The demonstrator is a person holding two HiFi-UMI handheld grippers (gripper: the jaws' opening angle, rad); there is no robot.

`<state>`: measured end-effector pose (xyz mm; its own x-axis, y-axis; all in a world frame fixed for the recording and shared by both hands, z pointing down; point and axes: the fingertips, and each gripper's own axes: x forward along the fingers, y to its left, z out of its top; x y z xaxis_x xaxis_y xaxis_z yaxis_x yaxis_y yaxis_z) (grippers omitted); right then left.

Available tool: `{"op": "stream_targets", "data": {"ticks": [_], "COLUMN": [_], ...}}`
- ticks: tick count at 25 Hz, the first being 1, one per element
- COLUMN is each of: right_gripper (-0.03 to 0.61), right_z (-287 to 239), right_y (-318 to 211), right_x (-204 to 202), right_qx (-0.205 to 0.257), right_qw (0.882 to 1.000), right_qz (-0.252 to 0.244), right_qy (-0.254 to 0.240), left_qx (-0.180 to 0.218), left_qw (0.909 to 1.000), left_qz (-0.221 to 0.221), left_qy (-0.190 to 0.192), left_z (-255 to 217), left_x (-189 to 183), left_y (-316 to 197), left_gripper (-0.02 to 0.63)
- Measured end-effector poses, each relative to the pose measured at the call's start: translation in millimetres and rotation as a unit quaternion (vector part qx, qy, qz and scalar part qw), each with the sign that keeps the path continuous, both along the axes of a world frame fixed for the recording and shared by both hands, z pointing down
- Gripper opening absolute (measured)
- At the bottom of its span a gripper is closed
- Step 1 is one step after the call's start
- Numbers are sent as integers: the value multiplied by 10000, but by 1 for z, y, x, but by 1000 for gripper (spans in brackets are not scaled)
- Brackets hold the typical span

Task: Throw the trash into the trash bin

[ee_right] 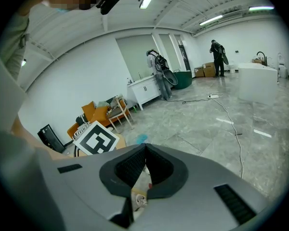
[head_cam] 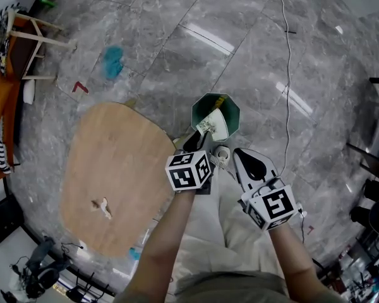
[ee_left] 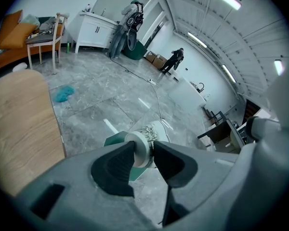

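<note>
1. Black ribbed pads of the left gripper (ee_left: 143, 149) press from both sides on the flat round end of a white paper cup (ee_left: 151, 133). The cup lies on its side between the fingers and points away from them, with a leafy print on its wall.
2. The grey plastic right gripper (ee_right: 145, 150) sits just to the right of the left one. Its textured black jaws meet tip to tip with nothing between them.
3. Just below the cup is the dark green trash bin (ee_left: 111, 139), which has an angular, faceted rim. From the head view the cup hangs over the bin's mouth.
4. To the left is a light wooden table (head_cam: 114, 163) with rounded corners, and a small pale scrap (head_cam: 103, 208) lies on it.
5. Farther off is the glossy grey floor (head_cam: 177, 43) of veined stone tiles. A crumpled blue cloth (head_cam: 112, 62) and a thin white cable (head_cam: 288, 74) lie on it.
</note>
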<state>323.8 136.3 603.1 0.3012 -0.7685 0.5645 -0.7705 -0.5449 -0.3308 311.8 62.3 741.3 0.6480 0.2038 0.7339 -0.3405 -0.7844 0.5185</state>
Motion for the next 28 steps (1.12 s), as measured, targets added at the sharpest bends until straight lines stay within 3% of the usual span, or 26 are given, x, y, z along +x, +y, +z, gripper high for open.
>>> {"op": "stream_targets", "data": {"ticks": [7,23,26,28], "right_gripper": [8,8,8,8], "right_z": [2,-4,-6,-10], "right_y": [1,2,3,3], "right_x": [-3,-5,-4,-4], "right_qx": [13,34,25,31], "right_qw": [10000,10000,10000,10000], "right_qz": [11,16,26,-8], "right_qy": [-29,32,59,83], "left_qx": [-28,-10,89,180], "left_qw": [9999,9997,9997,9996], "left_qz": [110,153,114,65], "left_qy": [14,201,197,203], "left_z": [2,-16,-23,-30], "left_x": [-1,-3,-3,-4], "left_y": [5,8,5,2], "left_gripper": [163,159,125,51]}}
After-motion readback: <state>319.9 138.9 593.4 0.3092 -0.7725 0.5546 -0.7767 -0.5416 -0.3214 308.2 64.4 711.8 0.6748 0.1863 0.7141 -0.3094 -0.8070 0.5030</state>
